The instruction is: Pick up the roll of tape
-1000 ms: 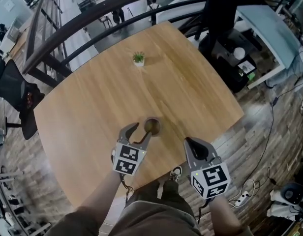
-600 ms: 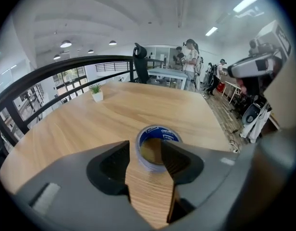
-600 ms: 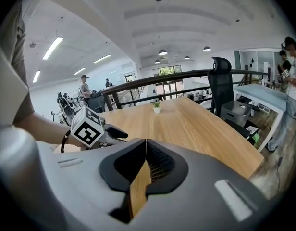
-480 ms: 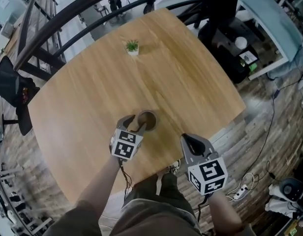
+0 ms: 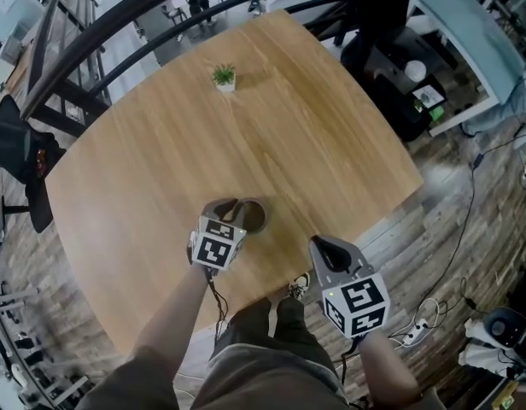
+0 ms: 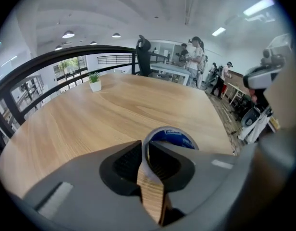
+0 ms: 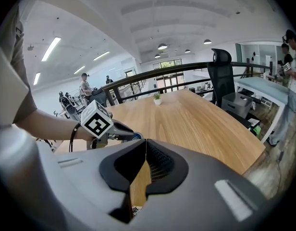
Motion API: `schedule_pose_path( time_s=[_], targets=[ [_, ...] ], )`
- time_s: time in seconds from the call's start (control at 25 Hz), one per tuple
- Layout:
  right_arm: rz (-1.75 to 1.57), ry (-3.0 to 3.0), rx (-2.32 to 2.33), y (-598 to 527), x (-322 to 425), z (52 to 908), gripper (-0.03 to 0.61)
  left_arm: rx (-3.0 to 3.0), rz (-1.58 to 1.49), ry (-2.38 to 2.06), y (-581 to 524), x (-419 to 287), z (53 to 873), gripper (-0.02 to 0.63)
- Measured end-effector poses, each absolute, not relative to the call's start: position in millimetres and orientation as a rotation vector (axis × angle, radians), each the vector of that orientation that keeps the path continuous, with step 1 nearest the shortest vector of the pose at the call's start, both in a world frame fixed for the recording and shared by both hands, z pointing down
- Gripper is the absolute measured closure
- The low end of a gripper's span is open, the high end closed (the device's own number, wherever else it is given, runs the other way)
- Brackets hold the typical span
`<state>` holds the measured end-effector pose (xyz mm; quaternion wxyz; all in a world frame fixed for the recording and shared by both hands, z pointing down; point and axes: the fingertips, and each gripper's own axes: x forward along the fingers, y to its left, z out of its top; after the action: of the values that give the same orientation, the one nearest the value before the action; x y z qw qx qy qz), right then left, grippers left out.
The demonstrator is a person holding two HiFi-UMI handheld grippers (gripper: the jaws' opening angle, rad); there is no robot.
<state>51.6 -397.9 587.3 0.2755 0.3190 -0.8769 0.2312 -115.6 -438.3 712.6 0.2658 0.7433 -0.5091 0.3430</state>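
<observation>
The roll of tape (image 5: 254, 215), brown outside with a blue core (image 6: 170, 138), lies flat on the wooden table (image 5: 289, 126) near its front edge. My left gripper (image 5: 234, 207) points steeply down at it, and its jaws have just been closing; in the left gripper view (image 6: 145, 146) the pads pinch the near wall of the roll between them. My right gripper (image 5: 324, 248) hangs to the right of the roll, over the table's front edge, shut with its tips (image 7: 146, 146) touching and nothing between them. The right gripper view shows the left gripper (image 7: 120, 129) on the tape (image 7: 137, 136).
A small potted plant (image 5: 223, 76) stands far back on the table. A dark curved railing (image 5: 118, 41) runs behind the table. An office chair (image 7: 220, 66) and a desk stand to the right. Cables lie on the floor at the lower right.
The left gripper came down onto the roll, and its wide-open jaws closed on the roll's near wall. The right gripper sank a little beside it.
</observation>
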Motion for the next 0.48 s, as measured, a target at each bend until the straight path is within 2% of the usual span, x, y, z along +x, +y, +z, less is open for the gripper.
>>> schedule_pose_path(
  time_s=[0.16,0.48],
  targets=[
    [0.675,-2.367,0.853,-395,55,585,0.566,2.034,1.011,-1.340,-430,-107,713,0.574],
    [0.751,-2.487,0.908,-400,62,525,0.566,2.089,0.885,-1.388,-414,-97,645,0.572]
  ],
)
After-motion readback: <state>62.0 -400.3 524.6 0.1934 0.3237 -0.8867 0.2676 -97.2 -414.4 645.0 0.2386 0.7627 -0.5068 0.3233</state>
